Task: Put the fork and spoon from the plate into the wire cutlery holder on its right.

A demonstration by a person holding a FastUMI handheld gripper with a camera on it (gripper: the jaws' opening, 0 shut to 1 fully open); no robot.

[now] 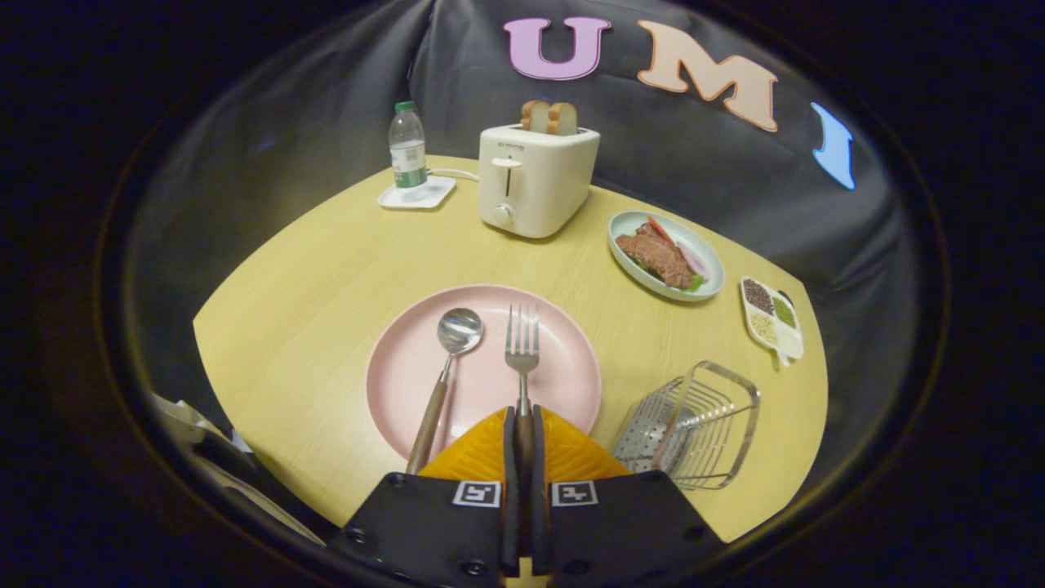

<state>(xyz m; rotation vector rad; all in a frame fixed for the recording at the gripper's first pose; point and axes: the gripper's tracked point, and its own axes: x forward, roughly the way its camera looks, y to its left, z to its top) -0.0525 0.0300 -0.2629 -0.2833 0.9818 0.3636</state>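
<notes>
Where the gripper (523, 445) enters the scene, its jaws stand nearly together, clamped on the dark wooden handle of the fork (522, 359), one finger on each side.

Item: fork. Metal head with tines pointing away from the gripper, lying over the pink plate (408, 367), handle running back between the fingers.

Item: spoon (445, 376). Metal bowl, brown wooden handle, lying on the same plate just to the left of the fork, apart from it; the handle end passes over the near rim of the plate beside the left finger.

Item: wire cutlery holder (694, 420). Silver, rectangular, with a perforated base, standing on the yellow wooden worktop (302, 294) just to the right of the plate and of the fingers.

Item: divided dish of seeds and grains (771, 318), white, beyond the holder on the right.

Item: pale green plate of meat and vegetables (665, 255), beyond the pink plate, right of centre.

Item: cream toaster (535, 175), two slices of bread (549, 118) standing in its slots, at the far middle of the worktop.

Item: clear plastic bottle (406, 147), green cap, upright on a small white tray (416, 194), left of the toaster.
</notes>
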